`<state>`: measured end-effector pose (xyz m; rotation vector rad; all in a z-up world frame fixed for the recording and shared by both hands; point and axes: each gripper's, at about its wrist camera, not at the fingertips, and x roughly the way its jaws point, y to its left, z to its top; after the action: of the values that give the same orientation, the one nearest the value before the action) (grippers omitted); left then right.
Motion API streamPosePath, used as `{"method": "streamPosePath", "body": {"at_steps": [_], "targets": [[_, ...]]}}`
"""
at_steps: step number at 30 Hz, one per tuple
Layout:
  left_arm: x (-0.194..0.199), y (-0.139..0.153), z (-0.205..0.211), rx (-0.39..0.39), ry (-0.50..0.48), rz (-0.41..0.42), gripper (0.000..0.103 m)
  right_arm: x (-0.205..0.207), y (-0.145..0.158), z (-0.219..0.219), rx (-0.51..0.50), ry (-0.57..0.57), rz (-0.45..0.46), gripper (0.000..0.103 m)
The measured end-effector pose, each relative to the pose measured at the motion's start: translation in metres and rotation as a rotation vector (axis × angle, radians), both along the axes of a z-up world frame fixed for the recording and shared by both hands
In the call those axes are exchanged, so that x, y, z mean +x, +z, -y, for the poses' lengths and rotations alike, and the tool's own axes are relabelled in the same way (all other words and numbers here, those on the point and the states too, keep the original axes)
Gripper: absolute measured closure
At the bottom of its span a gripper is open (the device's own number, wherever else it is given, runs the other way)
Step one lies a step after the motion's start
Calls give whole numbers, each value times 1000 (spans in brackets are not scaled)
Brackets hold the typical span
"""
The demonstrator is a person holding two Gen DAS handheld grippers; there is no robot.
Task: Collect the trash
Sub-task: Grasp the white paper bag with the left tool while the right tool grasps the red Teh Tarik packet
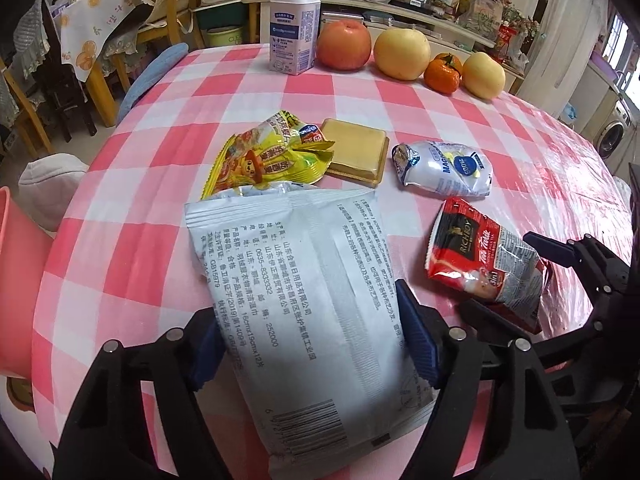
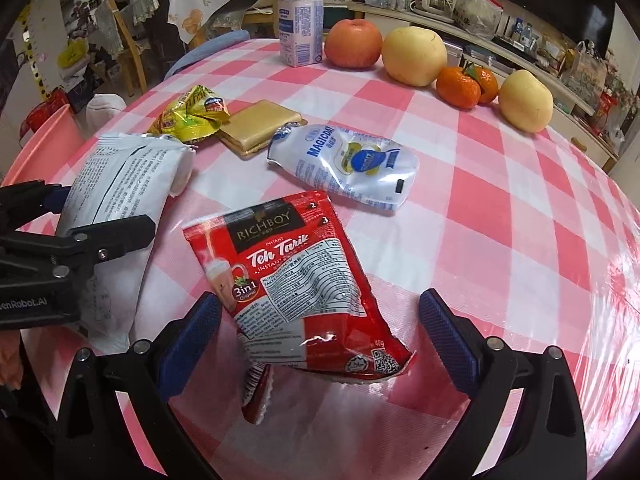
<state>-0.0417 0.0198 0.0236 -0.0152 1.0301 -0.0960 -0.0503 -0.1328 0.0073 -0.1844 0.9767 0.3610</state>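
Two hand-held grippers over the checked counter [image 2: 500, 216]: left hand-held gripper [image 1: 308, 344] clamped on a white wet-wipe pack [image 1: 304, 304], right hand-held gripper [image 2: 320, 340] spread wide around a red Teh Tarik sachet [image 2: 304, 280], pads not touching it. Beyond, a white Magicon pouch [image 2: 352, 164], gold tray [image 2: 260, 128] and yellow snack wrapper [image 2: 192, 116]. Farthest, a milk bottle [image 2: 300, 24], apple [image 2: 352, 42], two pears, tangerines [image 2: 466, 84]. At left edge, a pink bin [image 1: 16, 288].
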Motion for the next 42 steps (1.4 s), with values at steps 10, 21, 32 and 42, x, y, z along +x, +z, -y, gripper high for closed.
{"method": "streamPosePath", "body": {"at_steps": [10, 21, 32, 42], "targets": [[-18, 13, -28, -59, 19, 46, 34, -1, 0, -1, 6, -7, 11, 7], [-25, 17, -67, -146, 81, 91, 39, -9, 6, -3, 33, -5, 32, 37], [-25, 17, -84, -202, 81, 112, 48, -11, 10, 7, 139, -66, 14, 48], [-24, 17, -99, -243, 88, 123, 50, -16, 13, 14, 194, -127, 24, 49]]}}
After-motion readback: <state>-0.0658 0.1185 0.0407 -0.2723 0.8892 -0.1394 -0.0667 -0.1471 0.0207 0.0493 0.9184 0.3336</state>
